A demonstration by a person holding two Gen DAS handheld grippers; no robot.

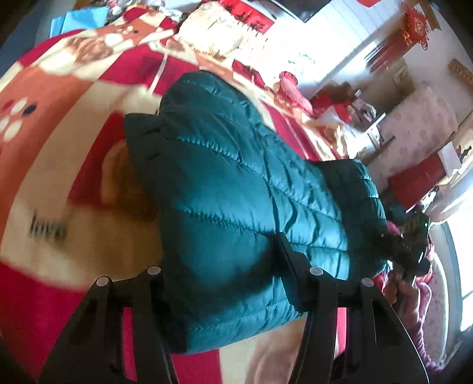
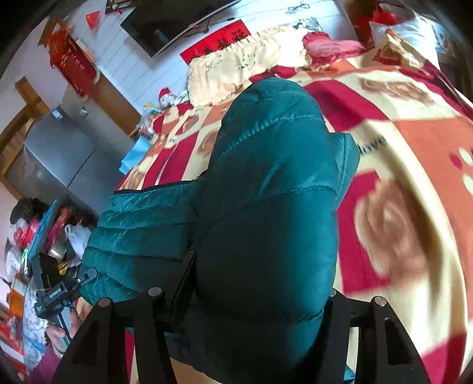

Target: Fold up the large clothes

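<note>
While both grippers clamp the teal jacket's near edge, the left gripper (image 1: 233,265) and right gripper (image 2: 260,283) hold the jacket (image 1: 236,189) above the bed (image 1: 59,183), so a fold looks underway. Next, carry that edge over evenly. Only the right view shows the fridge (image 2: 59,153).

One teal puffer jacket (image 1: 236,183) on show, spread over one red and cream blanket (image 1: 74,124). Two tongs in play: left tongs (image 1: 224,265), right tongs (image 2: 260,283). One fringed cream cloth (image 2: 236,68), one red round cushion (image 2: 328,44), one grey fridge (image 2: 59,153), one dark screen (image 2: 165,23) on the wall.
</note>
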